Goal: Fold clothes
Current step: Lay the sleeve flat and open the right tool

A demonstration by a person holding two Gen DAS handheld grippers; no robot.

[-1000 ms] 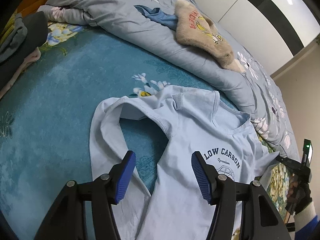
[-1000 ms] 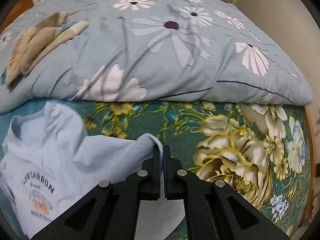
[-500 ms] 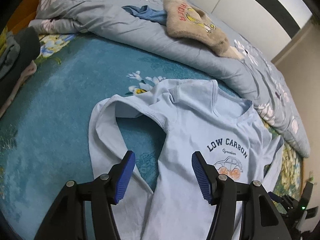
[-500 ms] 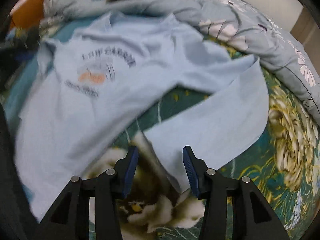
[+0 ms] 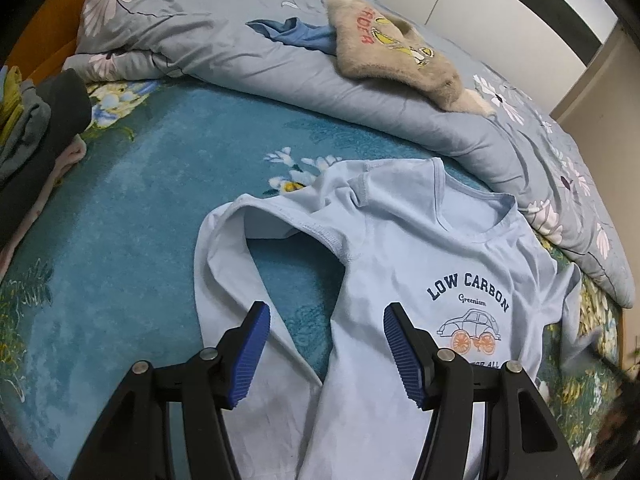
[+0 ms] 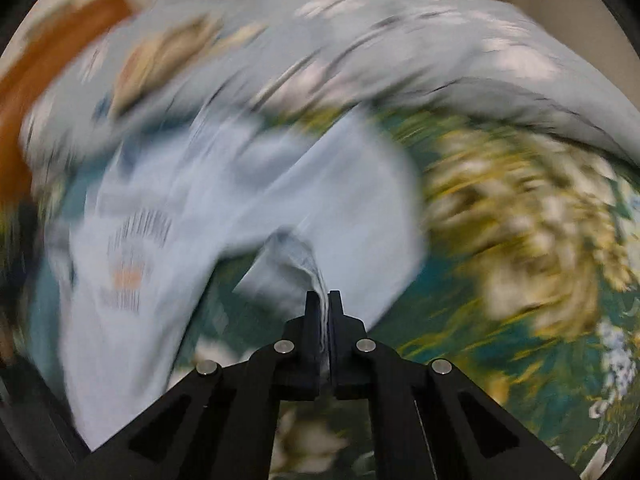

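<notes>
One light-blue cotton shirt (image 5: 404,264) lies flat on the teal floral bed (image 5: 140,208), navy arc print and car graphic facing up. Behind it: one grey daisy-print duvet (image 5: 400,112) carrying one fuzzy beige sweater (image 5: 396,60). Left gripper (image 5: 326,344) hovers with its fingers wide over the sleeve, nothing between them. Right gripper (image 6: 323,300) has just snapped closed, pinching a thin fold of shirt fabric; that view is motion-blurred.

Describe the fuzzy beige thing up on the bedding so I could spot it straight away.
Start at the grey-blue floral quilt bunched along the far side of the bed. On top of it lies a tan fluffy sweater, beside a scrap of darker blue cloth. Its plush pile and yellow cartoon print with red lettering set it apart.
</notes>
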